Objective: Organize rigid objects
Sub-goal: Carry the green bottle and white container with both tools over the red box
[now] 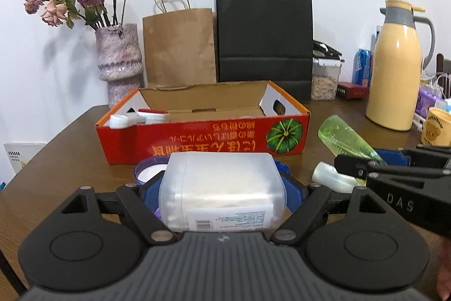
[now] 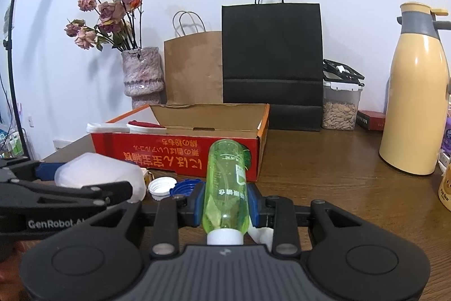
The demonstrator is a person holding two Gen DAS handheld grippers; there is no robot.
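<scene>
Table (image 2: 324, 174): only right view shows white cap (image 2: 162, 188).

The left gripper (image 1: 222, 188) clamps a translucent white plastic container (image 1: 221, 188) between its blue pads, label toward the camera. Ahead on the brown wooden table (image 1: 64, 148) sits an open red cardboard box (image 1: 203, 137) holding white bottles (image 1: 135, 119) at its left end. At right, the right gripper (image 1: 375, 160) holds a green bottle (image 1: 344, 138). A purple-rimmed lid (image 1: 148, 169) lies by the container.
</scene>
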